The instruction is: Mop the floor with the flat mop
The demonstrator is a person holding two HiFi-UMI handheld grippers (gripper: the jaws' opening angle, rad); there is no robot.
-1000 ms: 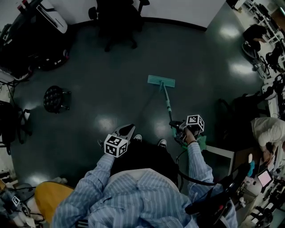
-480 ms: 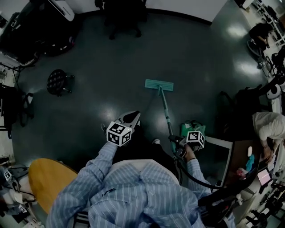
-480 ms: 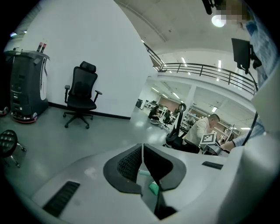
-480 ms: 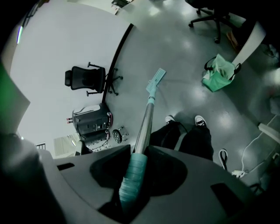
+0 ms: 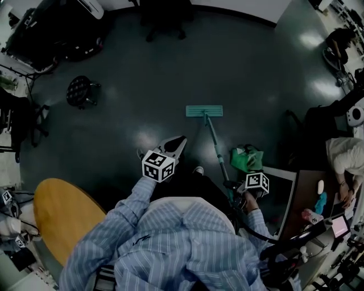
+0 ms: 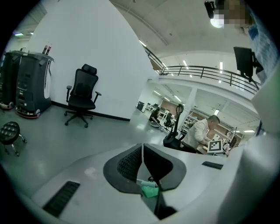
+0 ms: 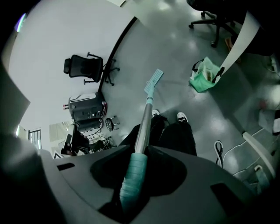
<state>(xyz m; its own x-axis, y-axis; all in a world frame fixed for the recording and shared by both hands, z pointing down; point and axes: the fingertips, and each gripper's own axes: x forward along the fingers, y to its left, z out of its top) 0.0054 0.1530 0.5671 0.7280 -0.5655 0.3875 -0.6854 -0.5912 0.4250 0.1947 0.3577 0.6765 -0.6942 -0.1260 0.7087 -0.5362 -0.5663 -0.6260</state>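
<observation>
The flat mop's teal head lies flat on the dark floor ahead of my feet, and its metal handle slants back toward my right side. My right gripper is shut on the handle's teal grip; the right gripper view looks along the handle down to the mop head. My left gripper hangs in front of my body, left of the handle and apart from it. Its jaws are shut together with nothing between them.
A green bag sits on the floor just right of the handle. A white-framed desk and a seated person are at the right. An office chair, a black stool and a yellow round table ring the floor.
My right gripper has drawn back toward my body with the handle, pulling the mop head nearer. The green bag now shows beside the handle. The left gripper stays shut and empty.
</observation>
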